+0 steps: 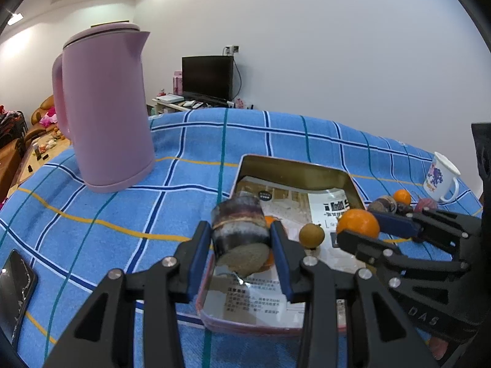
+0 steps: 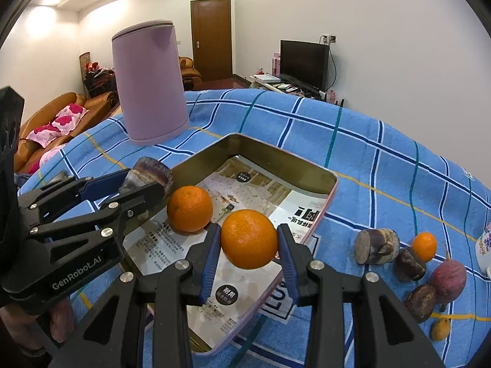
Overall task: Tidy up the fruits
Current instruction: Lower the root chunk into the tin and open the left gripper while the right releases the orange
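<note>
My left gripper (image 1: pixel 241 239) is shut on a purple sugarcane chunk (image 1: pixel 239 230) and holds it over the near left part of the metal tray (image 1: pixel 294 165). My right gripper (image 2: pixel 249 242) is shut on an orange (image 2: pixel 249 238) above the tray (image 2: pixel 276 150). A second orange (image 2: pixel 189 208) lies in the tray, beside the left gripper (image 2: pixel 144 187). In the left wrist view the right gripper (image 1: pixel 365 225) holds its orange (image 1: pixel 357 222), and a small brown fruit (image 1: pixel 311 235) is in the tray.
A pink kettle (image 1: pixel 104 107) stands at the back left on the blue checked cloth. Several sugarcane chunks (image 2: pixel 376 245), a small orange (image 2: pixel 424 246), a reddish fruit (image 2: pixel 448 280) and a small yellow fruit (image 2: pixel 440 328) lie right of the tray. A mug (image 1: pixel 442 178) stands far right. A phone (image 1: pixel 15 291) lies left.
</note>
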